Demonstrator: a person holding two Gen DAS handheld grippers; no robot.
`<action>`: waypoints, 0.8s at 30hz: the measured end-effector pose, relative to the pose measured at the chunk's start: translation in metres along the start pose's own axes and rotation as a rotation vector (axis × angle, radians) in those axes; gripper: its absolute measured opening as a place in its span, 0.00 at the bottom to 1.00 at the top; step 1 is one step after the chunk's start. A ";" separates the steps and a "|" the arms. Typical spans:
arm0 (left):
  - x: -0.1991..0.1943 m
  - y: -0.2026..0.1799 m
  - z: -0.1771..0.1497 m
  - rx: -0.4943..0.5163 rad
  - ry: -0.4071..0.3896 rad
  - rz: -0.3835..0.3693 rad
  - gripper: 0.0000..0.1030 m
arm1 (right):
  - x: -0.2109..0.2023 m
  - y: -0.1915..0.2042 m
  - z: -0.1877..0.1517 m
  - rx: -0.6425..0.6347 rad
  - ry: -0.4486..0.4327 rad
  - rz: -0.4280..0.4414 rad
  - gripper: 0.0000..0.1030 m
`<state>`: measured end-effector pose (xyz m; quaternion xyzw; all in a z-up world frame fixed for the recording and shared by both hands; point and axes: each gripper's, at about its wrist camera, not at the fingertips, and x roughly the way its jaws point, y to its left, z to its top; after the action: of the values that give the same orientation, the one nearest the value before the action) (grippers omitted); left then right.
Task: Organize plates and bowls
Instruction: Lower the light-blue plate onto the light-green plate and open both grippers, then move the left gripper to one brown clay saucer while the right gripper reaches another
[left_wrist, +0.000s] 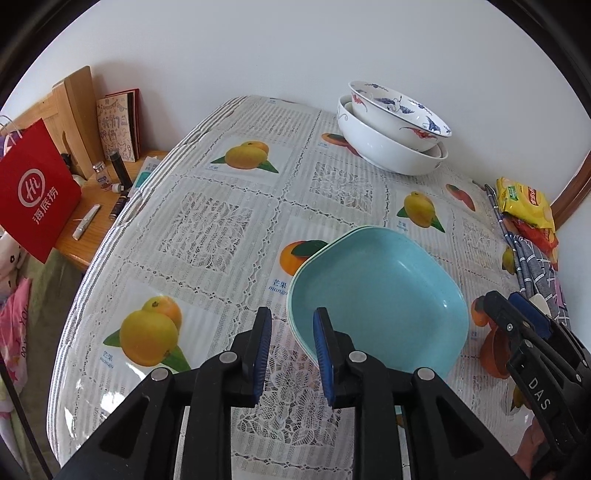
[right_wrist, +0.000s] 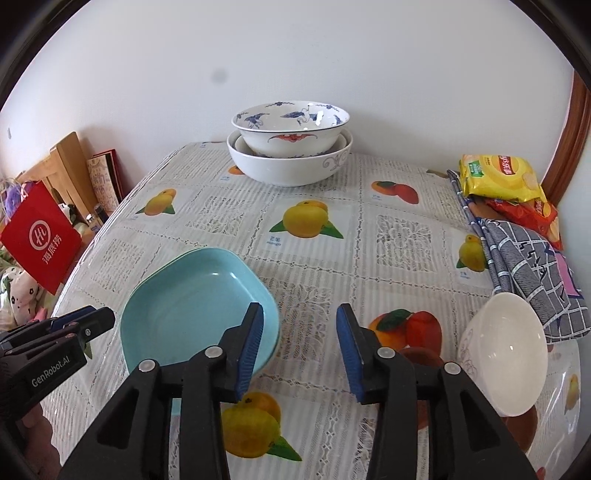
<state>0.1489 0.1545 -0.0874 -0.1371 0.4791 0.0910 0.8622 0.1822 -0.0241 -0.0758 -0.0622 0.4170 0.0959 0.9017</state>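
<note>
Ahead of the left claw (left_wrist: 291, 325), whose jaws stand narrowly apart around nothing just off the near rim, a stack of turquoise square plates (left_wrist: 380, 295) lies empty on the table (left_wrist: 207, 221), while near the far edge a blue-and-red patterned bowl (left_wrist: 399, 114) sits nested and tilted inside a larger white bowl (left_wrist: 384, 151). From the right wrist view, the right claw (right_wrist: 300, 321) gapes wider and empty beside the plates' (right_wrist: 192, 302) right edge, the two nested bowls (right_wrist: 291, 140) stand by the wall, and a small white bowl (right_wrist: 506, 354), empty and tipped on its side, lies at the right near a blue checked cloth (right_wrist: 532, 266).
</note>
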 end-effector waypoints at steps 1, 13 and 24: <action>-0.003 -0.002 0.000 0.002 -0.009 -0.005 0.22 | -0.005 -0.006 0.000 0.000 -0.004 -0.006 0.47; -0.038 -0.074 -0.011 0.094 -0.068 -0.075 0.26 | -0.078 -0.108 -0.027 0.131 -0.110 -0.120 0.67; -0.043 -0.159 -0.036 0.227 -0.061 -0.147 0.31 | -0.105 -0.193 -0.079 0.298 -0.098 -0.204 0.68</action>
<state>0.1430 -0.0085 -0.0453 -0.0707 0.4486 -0.0231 0.8906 0.1007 -0.2402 -0.0407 0.0348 0.3736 -0.0560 0.9253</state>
